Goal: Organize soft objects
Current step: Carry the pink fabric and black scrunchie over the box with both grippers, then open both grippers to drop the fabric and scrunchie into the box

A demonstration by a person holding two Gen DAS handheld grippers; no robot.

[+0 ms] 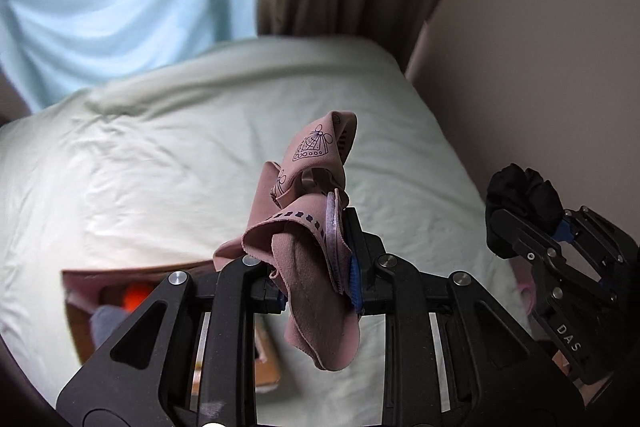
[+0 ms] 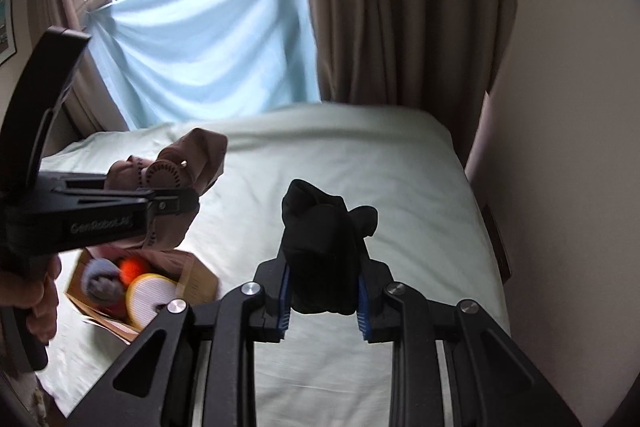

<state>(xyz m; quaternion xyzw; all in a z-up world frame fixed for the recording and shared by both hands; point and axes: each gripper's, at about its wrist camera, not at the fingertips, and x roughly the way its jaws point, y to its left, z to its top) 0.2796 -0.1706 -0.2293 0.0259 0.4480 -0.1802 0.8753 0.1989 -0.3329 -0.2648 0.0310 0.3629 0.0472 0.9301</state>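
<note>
In the left wrist view the left claw point(image 1: 316, 267) clenches a pink sock point(image 1: 308, 227) above the bed point(image 1: 160, 155), a cardboard box point(image 1: 80, 323) lower left; in the right wrist view the right claw point(image 2: 322, 303) grips a black sock point(image 2: 320, 247) over the bed's middle.

The dusty-pink printed sock point(image 1: 316, 227) is thin, smooth, matt knit cloth. The bunched black sock point(image 2: 322, 251) is soft matt fabric. The pale green bed sheet point(image 2: 400, 167) is creased matt cotton-like cloth. The brown cardboard box point(image 2: 196, 275) looks matt and papery.
</note>
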